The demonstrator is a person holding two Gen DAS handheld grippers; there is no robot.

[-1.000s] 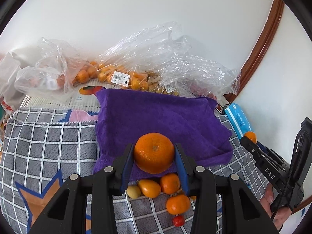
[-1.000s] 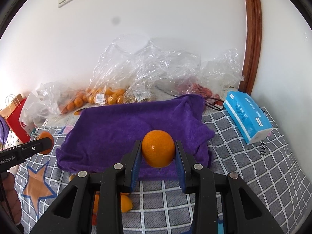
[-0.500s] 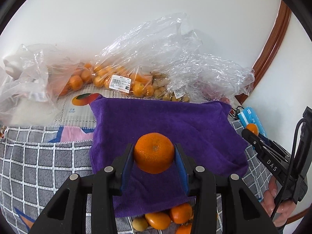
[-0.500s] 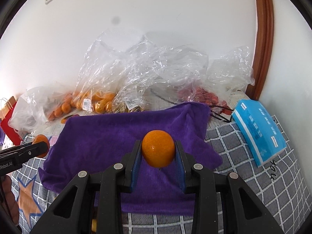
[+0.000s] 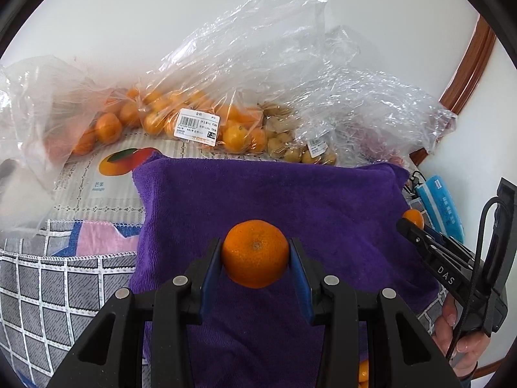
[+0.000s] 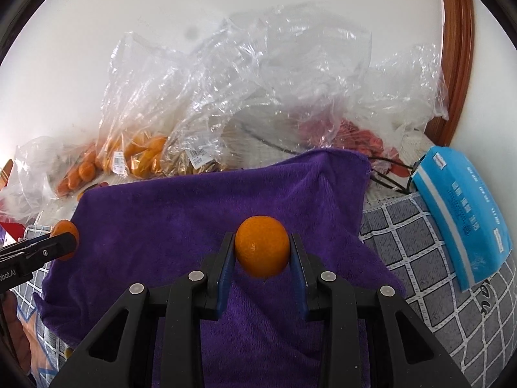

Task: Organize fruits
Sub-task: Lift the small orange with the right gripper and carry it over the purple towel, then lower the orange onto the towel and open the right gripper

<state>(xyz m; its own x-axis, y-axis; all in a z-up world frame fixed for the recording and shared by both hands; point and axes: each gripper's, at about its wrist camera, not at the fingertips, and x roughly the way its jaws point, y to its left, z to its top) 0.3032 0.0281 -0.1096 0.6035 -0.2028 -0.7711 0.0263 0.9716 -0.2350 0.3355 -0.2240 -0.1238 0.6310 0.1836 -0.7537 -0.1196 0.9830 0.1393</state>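
Note:
My left gripper [image 5: 255,255] is shut on an orange mandarin [image 5: 255,253] and holds it above the purple towel [image 5: 278,200]. My right gripper [image 6: 261,253] is shut on another orange mandarin [image 6: 261,250] over the same towel [image 6: 181,220]. Each gripper shows in the other's view: the right one at the right edge of the left wrist view [image 5: 412,223], the left one at the left edge of the right wrist view [image 6: 66,241]. An orange fruit [image 5: 363,371] peeks out at the towel's near edge.
Clear plastic bags of small oranges [image 5: 155,119], yellowish fruit [image 5: 284,142] and red fruit [image 6: 362,139] lie against the white wall behind the towel. A blue tissue pack [image 6: 465,220] lies to the right on the grey checked cloth [image 6: 420,258]. A wooden door frame [image 6: 455,48] stands at the right.
Both grippers have moved forward over the purple towel with their mandarins. The loose fruit at the towel's near edge has dropped almost out of the left wrist view.

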